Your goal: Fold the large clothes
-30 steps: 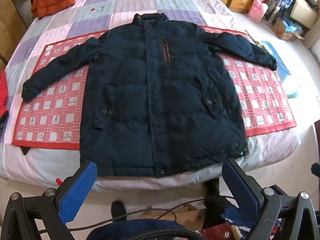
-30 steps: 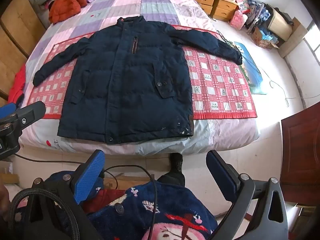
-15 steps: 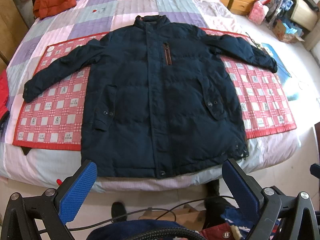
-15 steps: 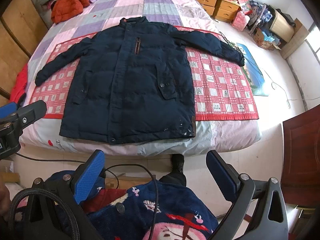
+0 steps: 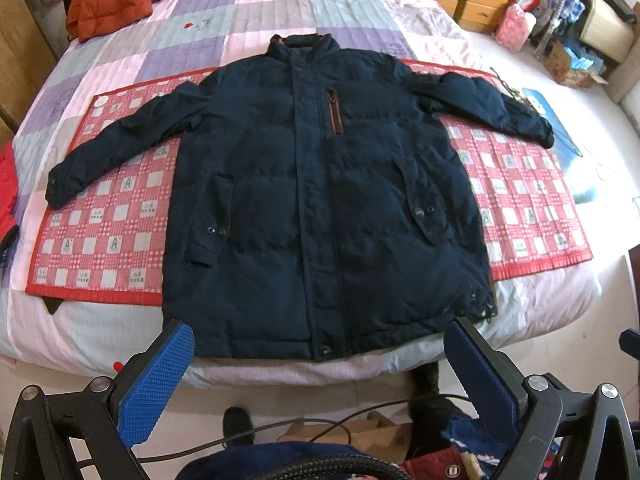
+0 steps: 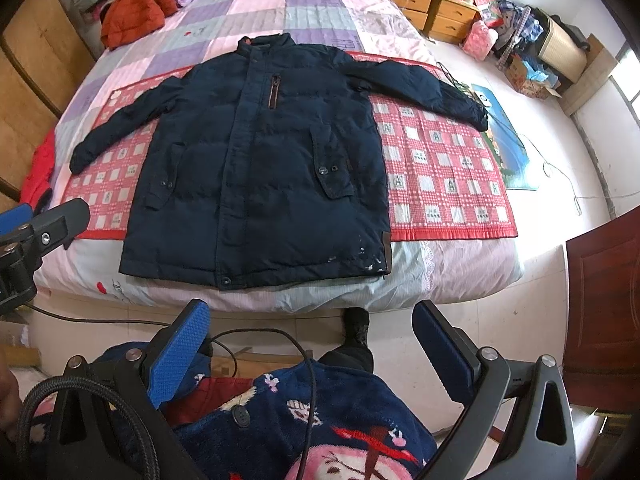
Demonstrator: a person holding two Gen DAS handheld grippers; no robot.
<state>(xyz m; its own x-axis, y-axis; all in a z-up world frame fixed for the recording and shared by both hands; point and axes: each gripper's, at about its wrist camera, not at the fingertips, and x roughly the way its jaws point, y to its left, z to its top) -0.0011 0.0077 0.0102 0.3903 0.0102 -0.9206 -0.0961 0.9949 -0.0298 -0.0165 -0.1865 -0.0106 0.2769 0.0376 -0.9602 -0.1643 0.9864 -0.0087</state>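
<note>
The left gripper (image 5: 318, 364), with blue ribbed pads on black arms, stands wide and holds nothing, hovering off the foot edge of the bed. The right gripper (image 6: 310, 344), built the same way, is also wide and empty, above the person's dark blue patterned fleece sleeve (image 6: 320, 420) and a black cable (image 6: 280, 336).

Ahead at 12 o'clock in both views, a large dark navy quilted puffer jacket (image 5: 316, 200) lies flat, face up and closed down the front, collar away from the grippers and hem towards them. Its sleeves spread out towards 10 and 2 o'clock. The padded fabric shows horizontal stitched channels, a brown-trimmed chest zip (image 5: 334, 112), and two flapped hip pockets with snap studs. White specks mark the hem corner at the right (image 6: 368, 260).

The jacket rests on a red-and-white checked mat with red binding (image 5: 528, 200), which lies across a pastel patchwork quilted bedspread in pink, purple and grey (image 5: 248, 8). The hem overhangs the mat's near edge and reaches almost to the foot edge of the bed. Bare mat shows beside both sleeves, and open quilt lies beyond the collar.

An orange puffy garment (image 5: 108, 0) sits at 11 o'clock near the head of the bed. Wooden drawer units (image 5: 464, 0) stand at 1 o'clock beyond the bed, and a dark red wooden door (image 6: 604, 300) stands at 3 o'clock in the right view.
</note>
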